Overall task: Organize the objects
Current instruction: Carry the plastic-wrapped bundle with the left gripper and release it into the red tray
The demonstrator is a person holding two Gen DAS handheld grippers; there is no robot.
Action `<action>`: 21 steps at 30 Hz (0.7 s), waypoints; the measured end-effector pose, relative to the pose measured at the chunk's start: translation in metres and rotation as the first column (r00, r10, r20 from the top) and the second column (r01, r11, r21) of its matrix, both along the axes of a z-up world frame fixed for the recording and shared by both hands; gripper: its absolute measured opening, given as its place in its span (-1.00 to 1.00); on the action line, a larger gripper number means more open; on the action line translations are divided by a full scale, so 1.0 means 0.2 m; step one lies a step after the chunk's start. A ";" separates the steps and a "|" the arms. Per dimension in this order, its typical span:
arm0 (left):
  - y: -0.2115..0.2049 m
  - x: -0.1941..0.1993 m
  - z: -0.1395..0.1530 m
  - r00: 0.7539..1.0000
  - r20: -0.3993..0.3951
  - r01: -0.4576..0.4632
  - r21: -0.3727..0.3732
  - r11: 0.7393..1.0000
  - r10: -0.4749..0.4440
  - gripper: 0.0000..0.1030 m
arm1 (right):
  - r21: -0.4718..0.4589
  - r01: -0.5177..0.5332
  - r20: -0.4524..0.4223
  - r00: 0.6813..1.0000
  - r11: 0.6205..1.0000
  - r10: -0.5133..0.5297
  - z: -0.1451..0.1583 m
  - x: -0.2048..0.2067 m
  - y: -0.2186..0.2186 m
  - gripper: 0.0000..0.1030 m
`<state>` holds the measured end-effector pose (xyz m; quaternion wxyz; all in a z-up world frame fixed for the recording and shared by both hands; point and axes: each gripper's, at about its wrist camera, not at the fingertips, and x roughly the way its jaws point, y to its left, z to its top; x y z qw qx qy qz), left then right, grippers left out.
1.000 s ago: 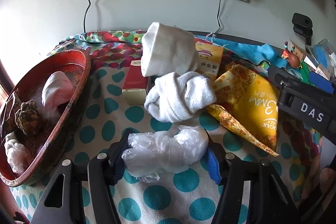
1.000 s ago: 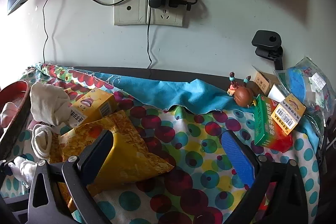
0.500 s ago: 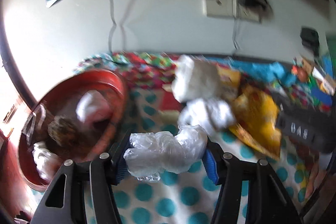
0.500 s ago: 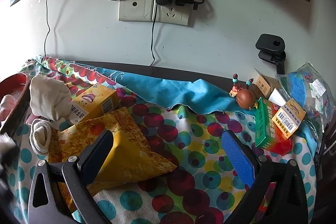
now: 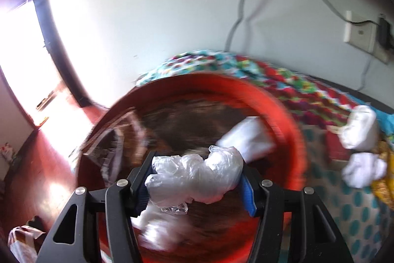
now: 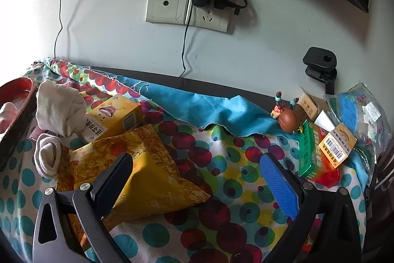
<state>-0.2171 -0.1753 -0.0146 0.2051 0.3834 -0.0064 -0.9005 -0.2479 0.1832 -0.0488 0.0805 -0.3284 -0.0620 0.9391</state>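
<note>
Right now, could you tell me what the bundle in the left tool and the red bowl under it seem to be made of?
Bundle: thin clear plastic film, crinkled, glossy and see-through. Red bowl: probably lacquered wood or plastic, with a shiny red rim and dark inside; blur leaves it open.

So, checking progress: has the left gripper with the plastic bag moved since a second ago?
Yes. The left gripper, clamping the plastic bag, swung left from the socks to over the red basket.

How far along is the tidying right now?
Partly done. The red basket already holds a white bundle. The left gripper holds a plastic bag over it. Two socks, a yellow pouch and boxes remain on the cloth; the right gripper is empty.
</note>
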 end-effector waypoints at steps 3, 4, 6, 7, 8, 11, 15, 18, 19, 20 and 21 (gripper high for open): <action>-0.12 -0.02 0.01 0.999 0.008 -0.032 -0.006 0.999 0.032 0.16 | 0.013 -0.002 0.002 1.000 1.000 0.002 0.00 0.00 -0.01 1.00; -0.15 -0.03 0.01 0.999 0.009 -0.039 0.000 0.999 0.039 0.16 | 0.016 -0.004 0.004 1.000 1.000 0.004 -0.01 0.00 -0.01 1.00; -0.20 -0.06 0.01 0.998 0.021 -0.051 -0.001 0.999 0.051 0.16 | 0.022 -0.005 0.005 1.000 1.000 0.005 -0.01 0.00 -0.02 1.00; -0.22 -0.08 0.01 0.998 0.024 -0.056 -0.004 0.998 0.056 0.16 | 0.024 -0.005 0.006 1.000 1.000 0.005 -0.01 0.00 -0.02 1.00; -0.24 -0.10 0.01 0.998 0.026 -0.061 -0.009 0.998 0.061 0.16 | 0.027 -0.005 0.007 1.000 1.000 0.005 -0.01 0.00 -0.03 1.00; -0.29 -0.15 0.00 0.997 0.039 -0.065 -0.009 0.998 0.065 0.16 | 0.034 -0.009 0.012 1.000 0.999 0.008 -0.01 -0.01 -0.03 1.00; -0.34 -0.24 -0.03 0.996 0.057 -0.070 0.013 0.997 0.069 0.17 | 0.048 -0.009 0.012 1.000 0.999 0.008 -0.01 -0.01 -0.04 1.00; -0.38 -0.32 -0.07 0.994 0.081 -0.080 0.043 0.996 0.076 0.24 | 0.061 -0.012 0.013 1.000 0.998 0.011 -0.01 -0.01 -0.05 1.00; -0.39 -0.34 -0.08 0.994 0.084 -0.077 0.059 0.995 0.072 0.30 | 0.065 -0.013 0.013 1.000 0.998 0.012 -0.01 -0.01 -0.06 1.00; -0.40 -0.37 -0.10 0.992 0.101 -0.083 0.061 0.995 0.076 0.31 | 0.068 -0.015 0.013 1.000 0.998 0.014 -0.01 -0.01 -0.06 1.00; -0.41 -0.38 -0.11 0.990 0.109 -0.094 0.060 0.994 0.087 0.32 | 0.071 -0.016 0.015 1.000 0.997 0.015 -0.01 -0.01 -0.06 1.00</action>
